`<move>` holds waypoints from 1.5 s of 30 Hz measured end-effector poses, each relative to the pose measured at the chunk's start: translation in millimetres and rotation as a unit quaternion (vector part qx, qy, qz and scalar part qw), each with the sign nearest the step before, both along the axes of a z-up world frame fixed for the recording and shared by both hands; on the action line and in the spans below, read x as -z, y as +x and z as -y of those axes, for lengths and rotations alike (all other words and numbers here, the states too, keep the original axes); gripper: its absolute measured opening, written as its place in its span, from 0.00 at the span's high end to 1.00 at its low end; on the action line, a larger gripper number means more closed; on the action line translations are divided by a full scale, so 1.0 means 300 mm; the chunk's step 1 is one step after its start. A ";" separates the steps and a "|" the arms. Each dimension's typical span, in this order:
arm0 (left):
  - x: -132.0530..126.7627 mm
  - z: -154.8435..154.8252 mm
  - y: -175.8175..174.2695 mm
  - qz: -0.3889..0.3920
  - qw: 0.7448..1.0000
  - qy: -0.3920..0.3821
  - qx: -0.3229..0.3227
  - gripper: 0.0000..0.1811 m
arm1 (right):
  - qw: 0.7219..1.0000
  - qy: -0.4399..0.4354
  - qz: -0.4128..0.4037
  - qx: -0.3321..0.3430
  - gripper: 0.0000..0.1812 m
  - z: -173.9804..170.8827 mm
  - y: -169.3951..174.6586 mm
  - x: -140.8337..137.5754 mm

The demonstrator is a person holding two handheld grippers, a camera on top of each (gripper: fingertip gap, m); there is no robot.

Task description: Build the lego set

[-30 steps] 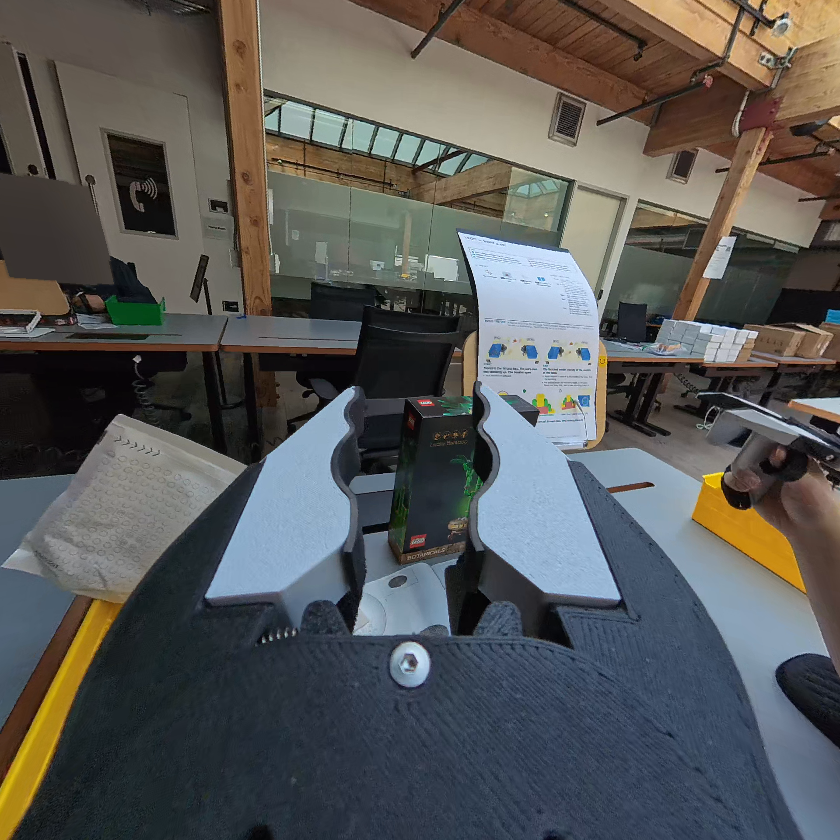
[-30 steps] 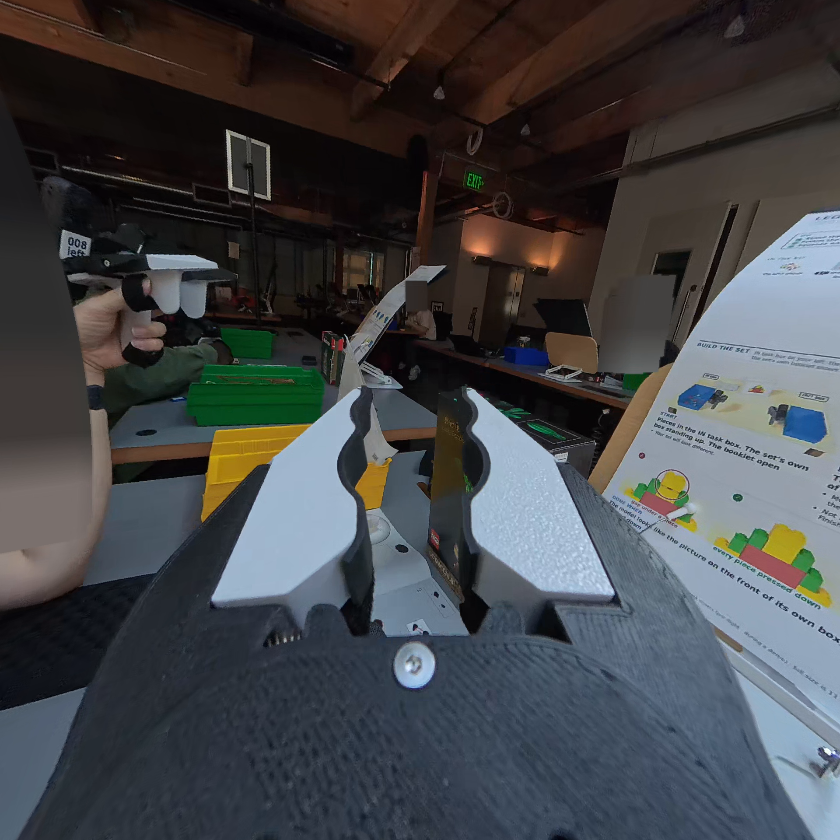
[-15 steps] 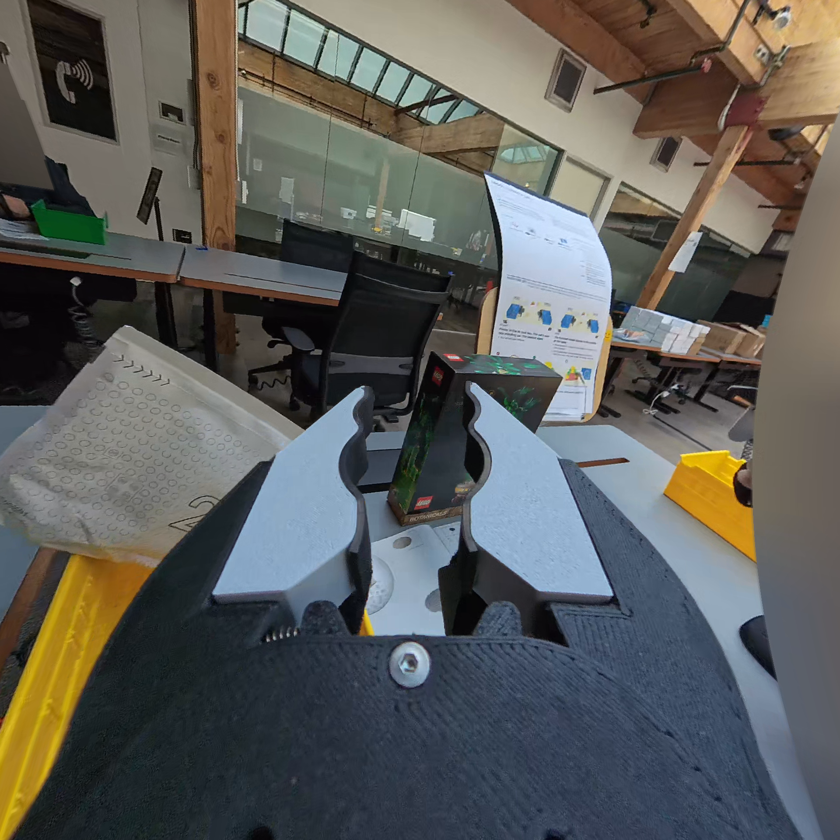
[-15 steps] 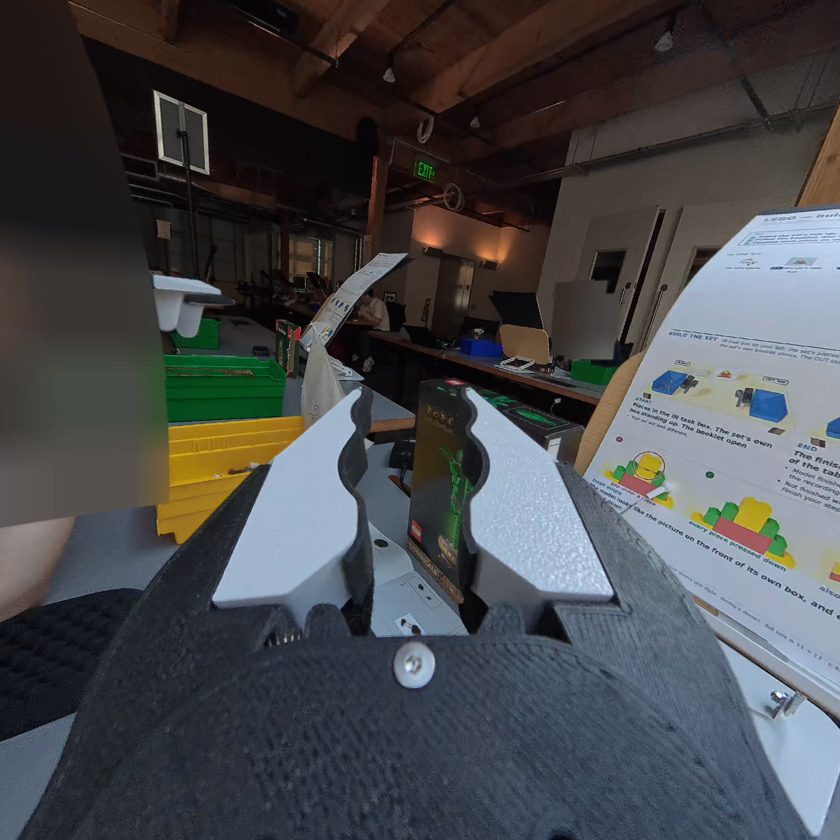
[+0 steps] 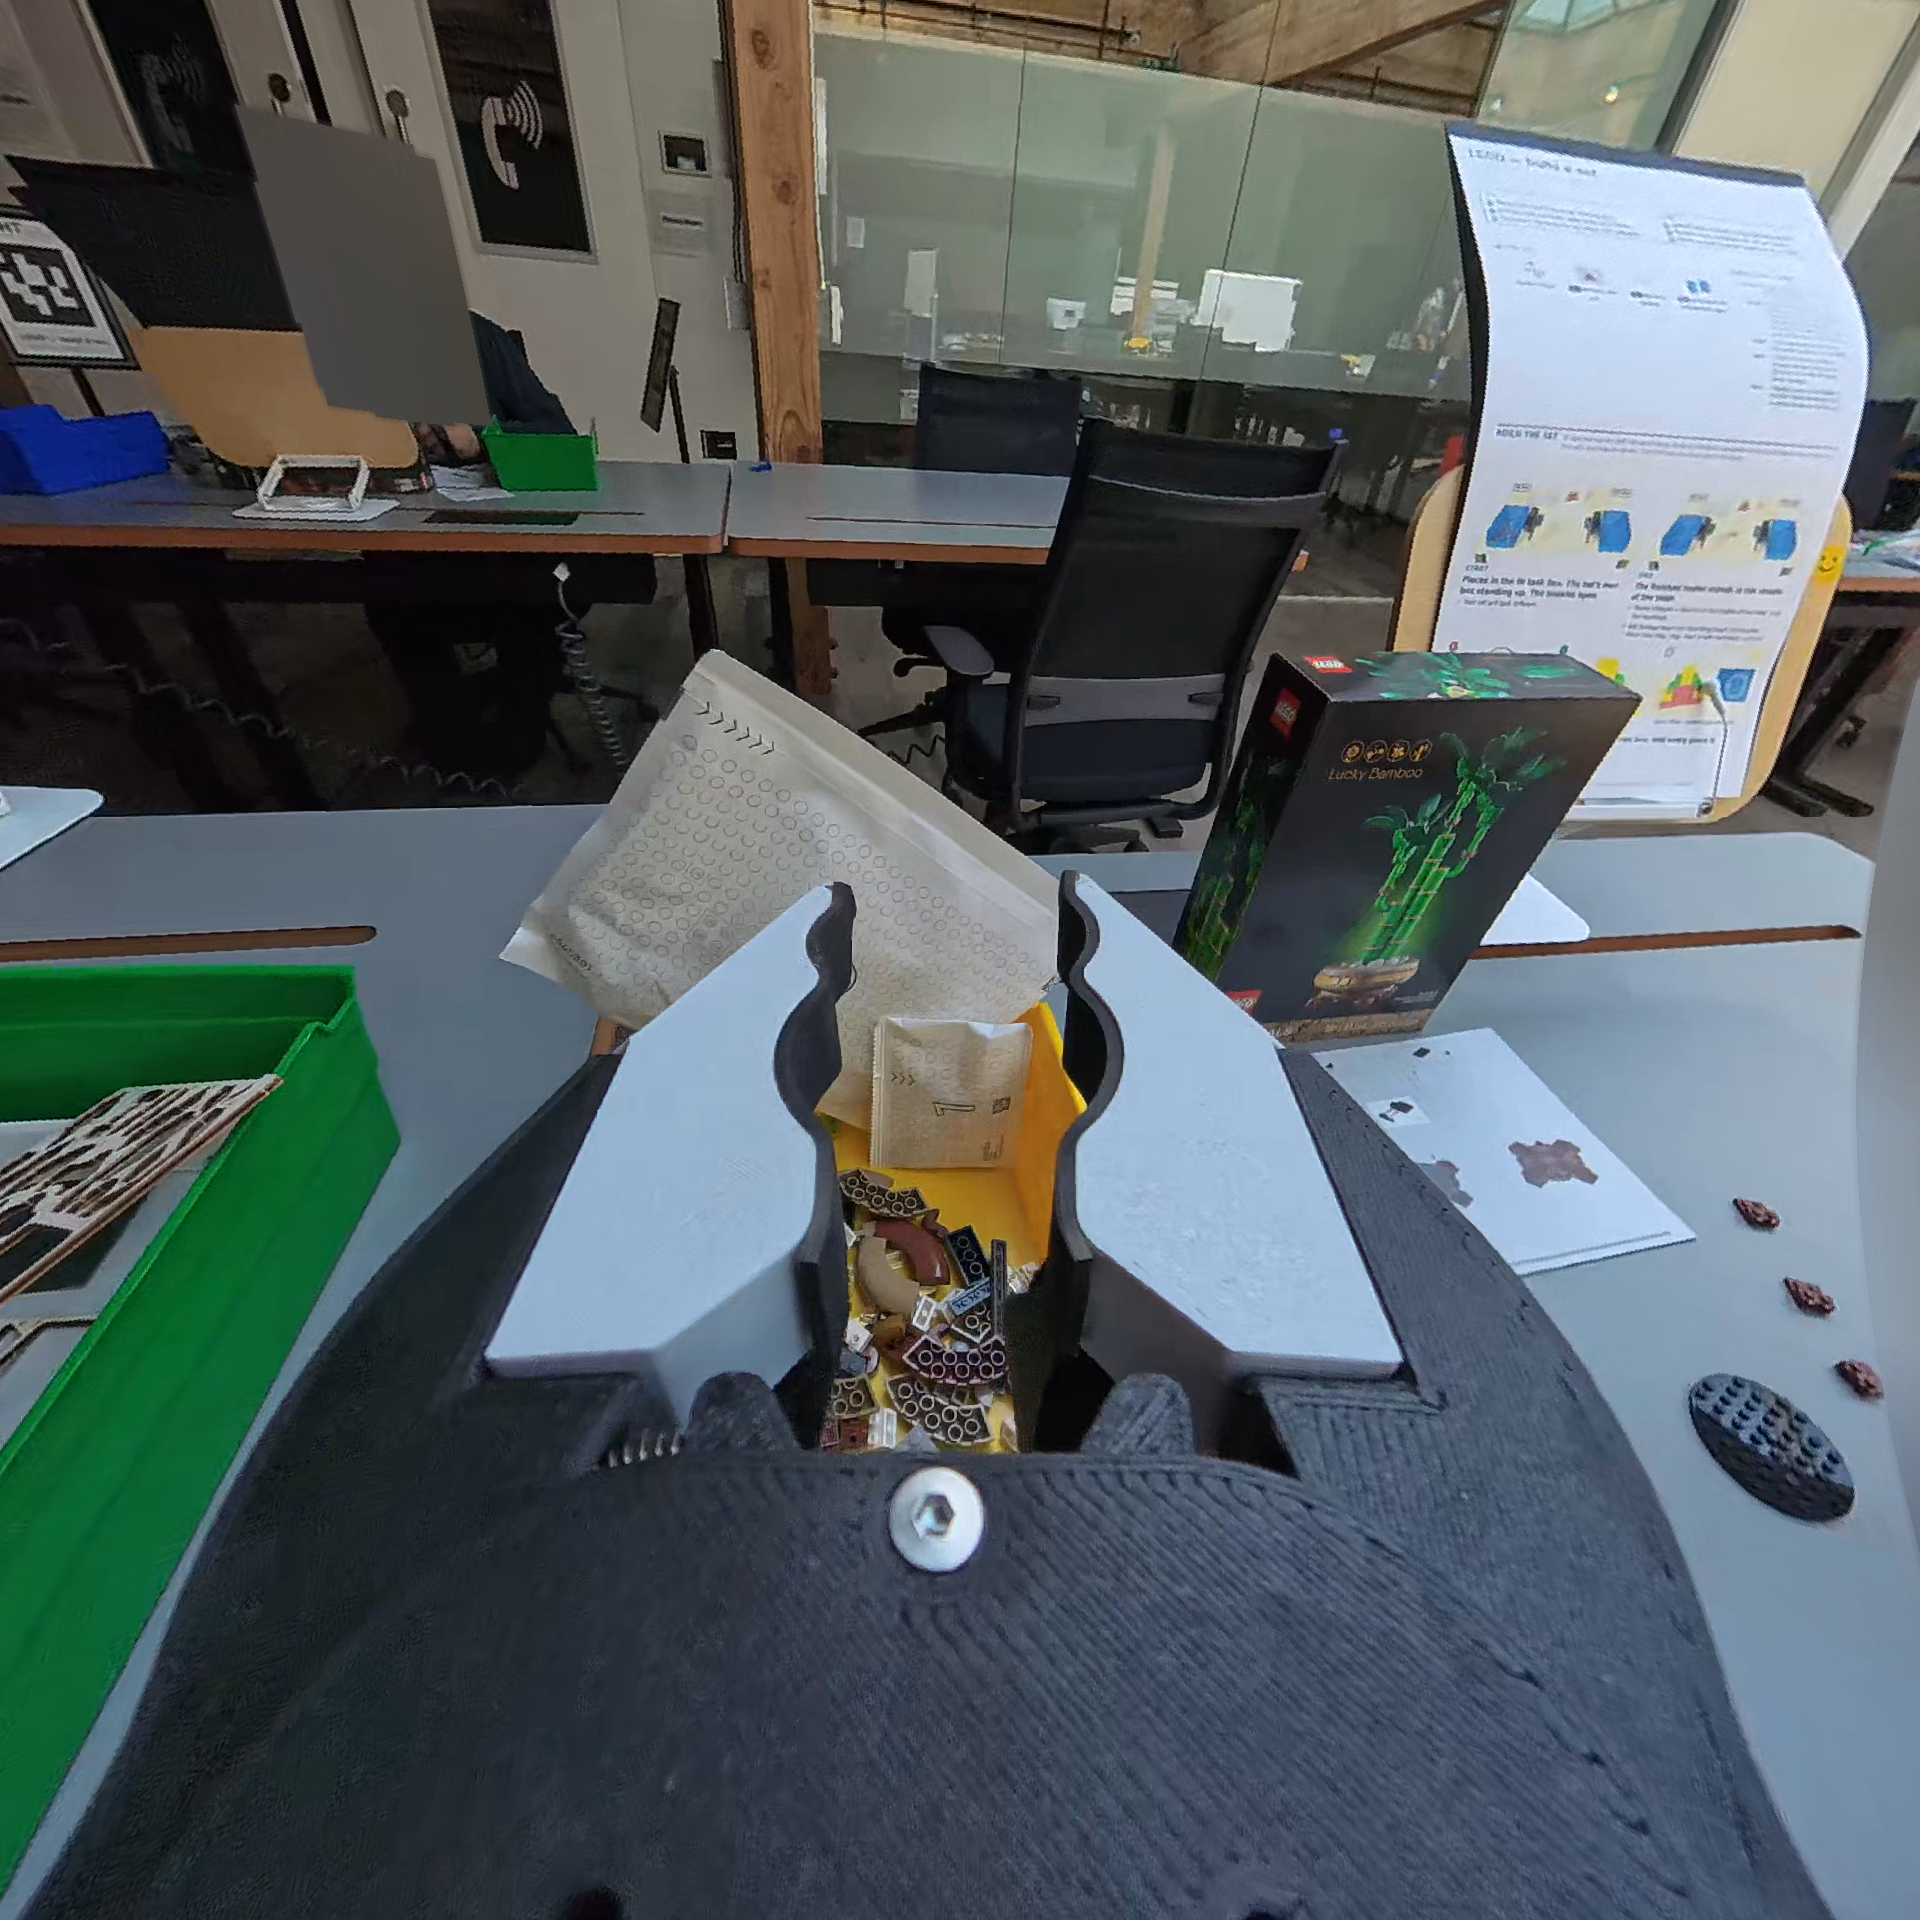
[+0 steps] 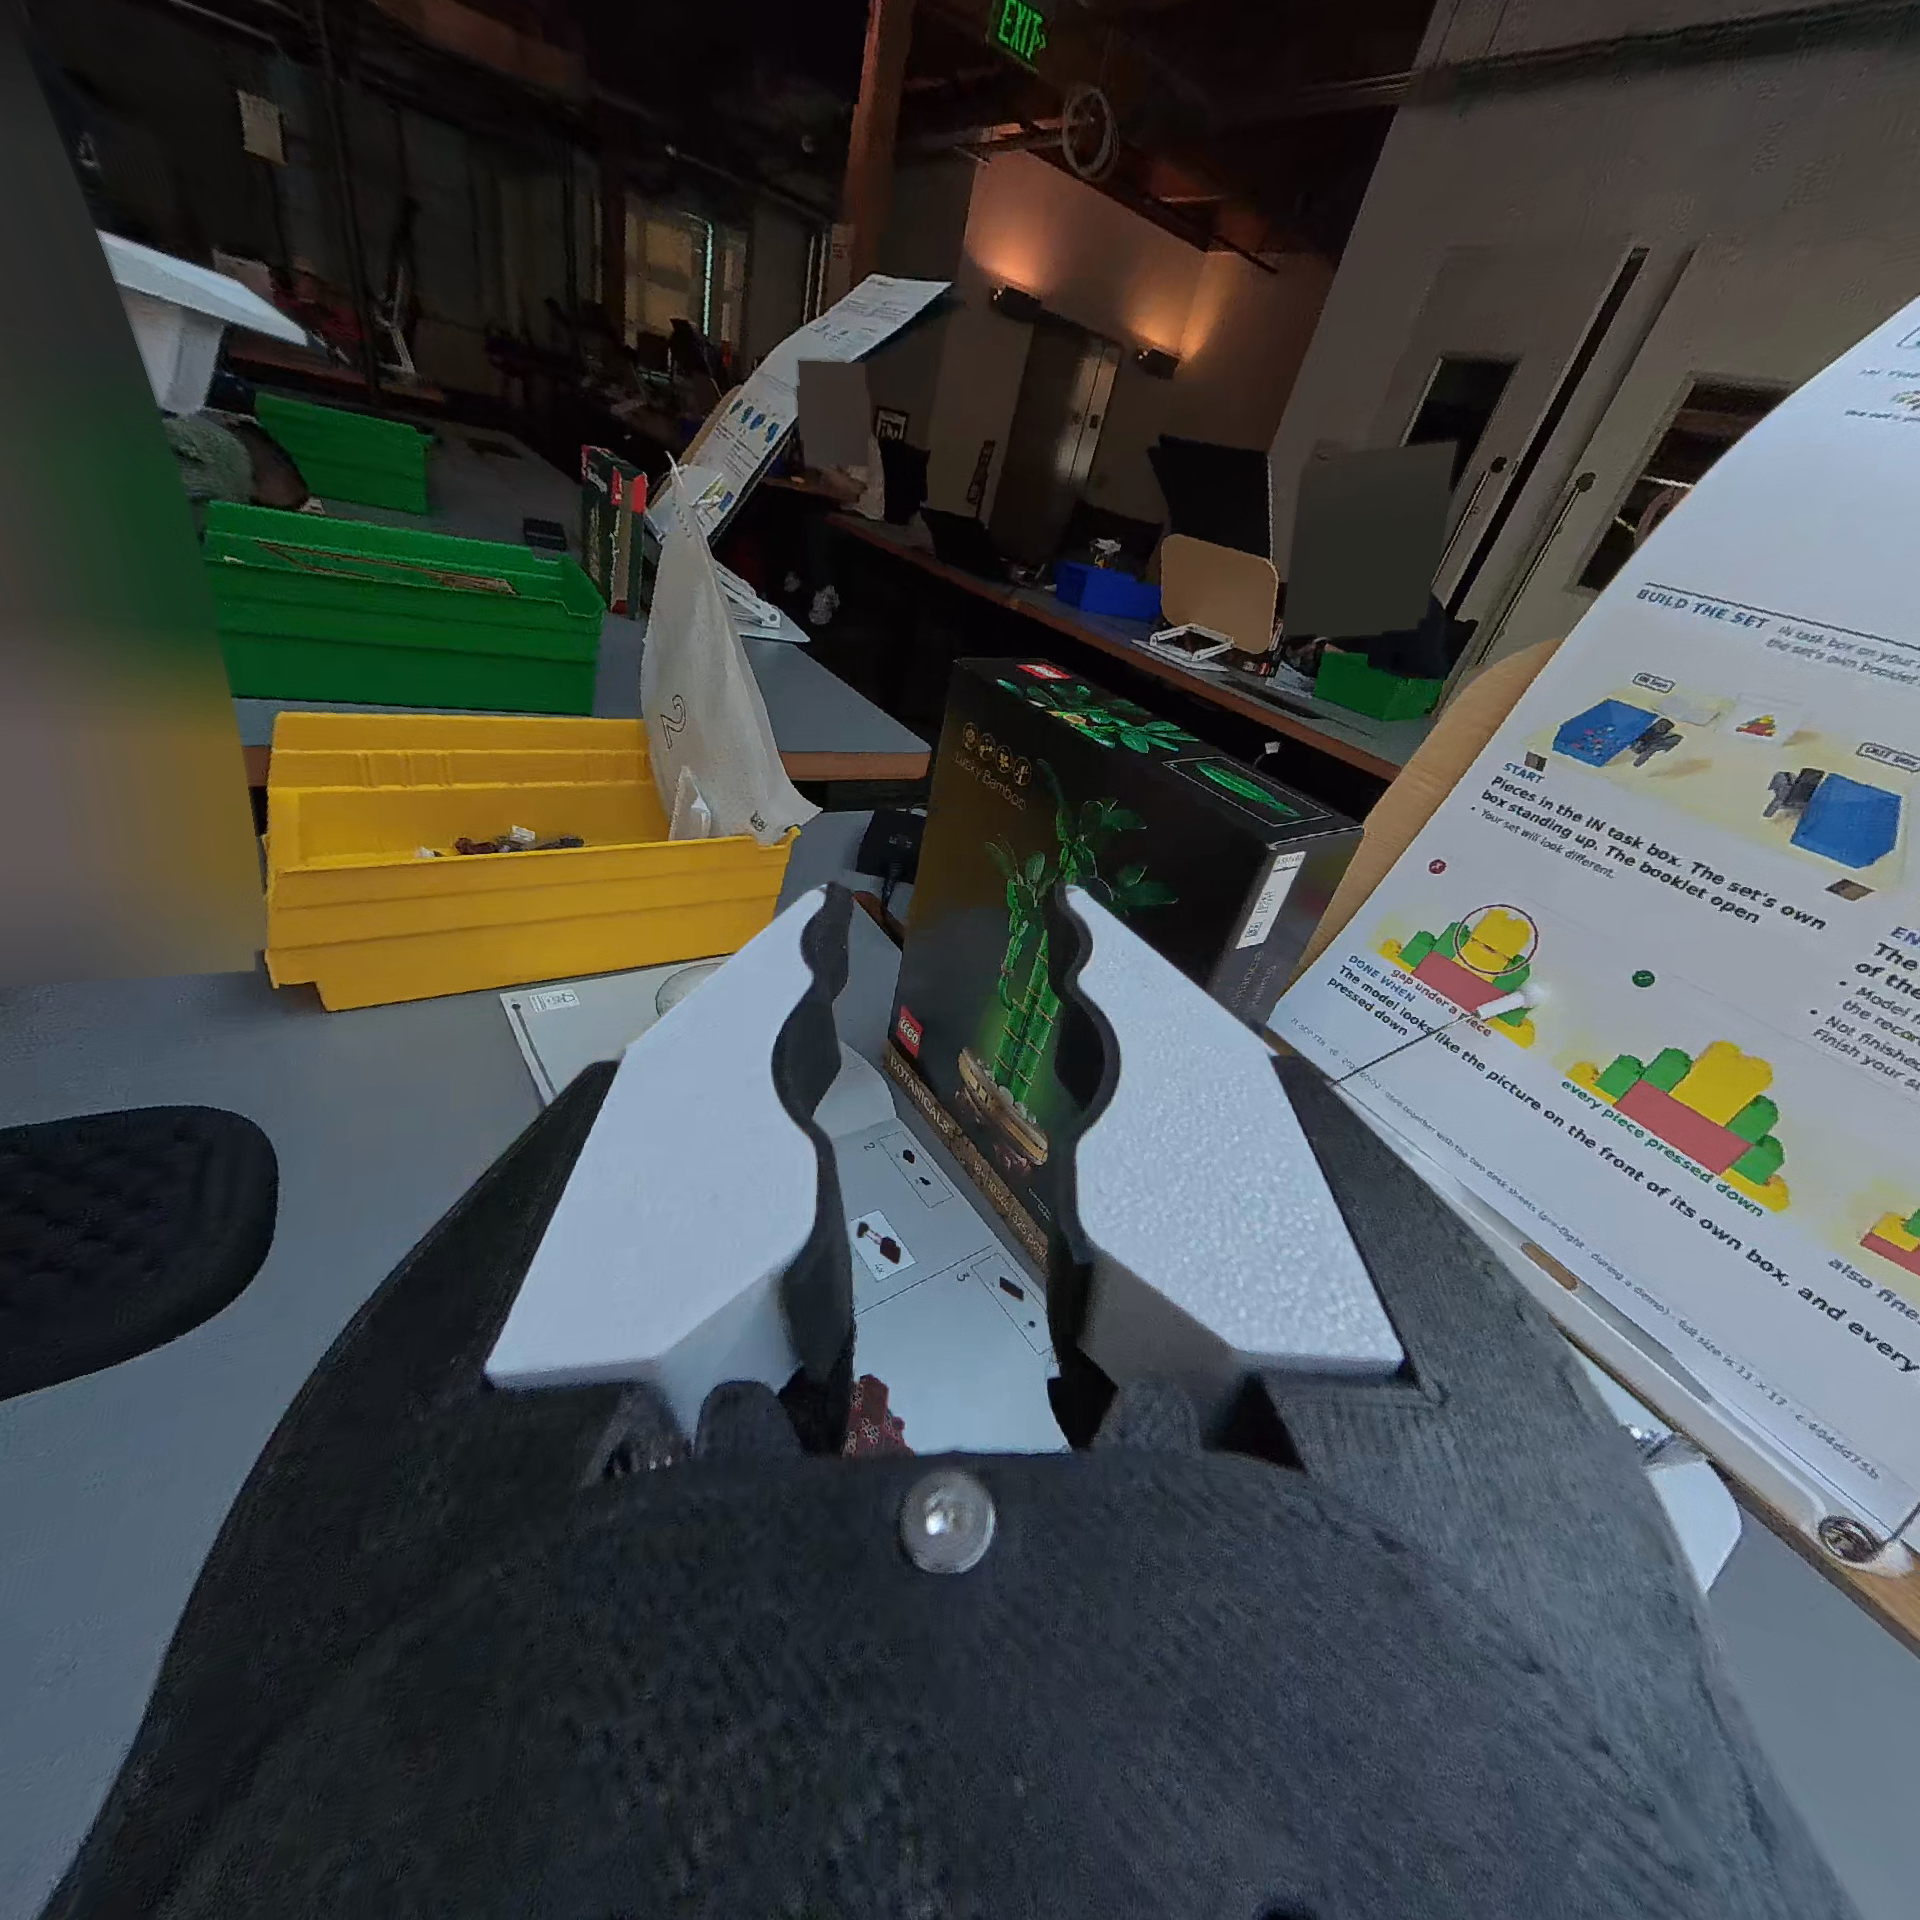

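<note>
Left wrist view – tongs: the left tongs (image 5: pixel 945 1060) are held apart and empty, poised over the yellow bin (image 5: pixel 1039 1153).
Left wrist view – pieces: loose brown and tan bricks (image 5: pixel 925 1320) are seen lying on the bin floor, straight below and ahead of the gap; a small paper bag (image 5: pixel 951 1101) stands at the far end and a larger paper bag (image 5: pixel 769 862) leans behind it.
Left wrist view – bench: the set's box (image 5: pixel 1392 852) is stood upright to the right, with the open booklet (image 5: pixel 1496 1143) flat in front of it, three small brown pieces (image 5: pixel 1810 1294) and a round black plate (image 5: pixel 1769 1446) laid out farther right; a green bin (image 5: pixel 208 1195) sits to the left.
Right wrist view – tongs: the right tongs (image 6: pixel 945 1049) are held apart above the booklet (image 6: pixel 935 1226), empty.
Right wrist view – relation: the yellow bin (image 6: pixel 520 914) lies well to the left, so the left tongs are judged nearer to the bricks; a downward reach is called for.
Hidden: most of the bin is covered by the left tongs' body; single bricks are tangled and their long axes cannot be told. A dark reddish piece (image 6: pixel 873 1418) at the base of the right tongs is cut off and cannot be identified.
</note>
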State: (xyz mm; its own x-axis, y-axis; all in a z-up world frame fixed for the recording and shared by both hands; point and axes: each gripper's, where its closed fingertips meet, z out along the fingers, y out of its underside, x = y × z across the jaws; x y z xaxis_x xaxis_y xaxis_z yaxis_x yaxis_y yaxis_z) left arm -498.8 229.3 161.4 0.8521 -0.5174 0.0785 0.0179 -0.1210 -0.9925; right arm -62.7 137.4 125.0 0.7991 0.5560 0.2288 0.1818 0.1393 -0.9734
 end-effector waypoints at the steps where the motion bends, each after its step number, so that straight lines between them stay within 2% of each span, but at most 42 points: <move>1: -0.016 -0.007 -0.006 0.015 1.000 0.005 -0.002 0.79 | 1.000 -0.001 0.002 -0.001 0.79 0.000 -0.004 0.002; 13: -0.002 -0.019 0.066 -0.027 0.999 0.013 0.031 0.77 | 1.000 0.003 0.011 0.000 0.79 0.008 -0.003 0.005; 15: 0.039 -0.013 0.077 -0.050 0.997 -0.004 0.061 0.77 | 1.000 -0.001 0.017 0.003 0.79 0.005 -0.002 0.013; 18: 0.173 -0.004 0.075 -0.116 0.984 -0.089 0.099 0.78 | 1.000 0.000 0.029 0.005 0.79 0.002 -0.003 0.018; 21: 0.307 -0.014 0.052 -0.232 0.956 -0.143 0.106 0.85 | 0.999 -0.001 0.032 0.002 0.79 -0.002 -0.010 0.021; 22: 0.361 -0.005 0.063 -0.263 0.942 -0.165 0.128 0.83 | 0.999 -0.003 0.033 0.000 0.79 -0.003 -0.013 0.025; 23: 0.423 0.011 0.076 -0.296 0.923 -0.188 0.160 0.82 | 0.999 -0.006 0.035 -0.002 0.79 -0.004 -0.015 0.029; 25: 0.558 0.028 0.053 -0.387 0.869 -0.232 0.204 0.75 | 0.999 -0.007 0.042 -0.003 0.79 -0.001 -0.018 0.035; 28: 0.683 -0.031 0.009 -0.483 0.812 -0.259 0.200 0.78 | 0.999 -0.006 0.044 -0.011 0.79 0.006 -0.025 0.032; 32: 0.771 -0.035 0.064 -0.475 0.787 -0.283 0.274 0.75 | 0.999 -0.010 0.046 -0.020 0.79 0.014 -0.025 0.040; 35: 0.827 -0.023 0.052 -0.478 0.768 -0.319 0.284 0.70 | 0.998 -0.020 0.045 -0.033 0.79 0.016 -0.027 0.058; 37: 0.866 0.007 0.047 -0.482 0.746 -0.356 0.292 0.65 | 0.998 -0.032 0.048 -0.037 0.79 0.012 -0.026 0.079; 40: 0.905 0.026 0.042 -0.514 0.716 -0.374 0.287 0.65 | 0.996 -0.046 0.067 -0.037 0.79 0.006 -0.020 0.109; 45: 0.950 0.014 0.030 -0.558 0.688 -0.375 0.274 0.65 | 0.996 -0.043 0.069 -0.037 0.79 0.016 -0.018 0.100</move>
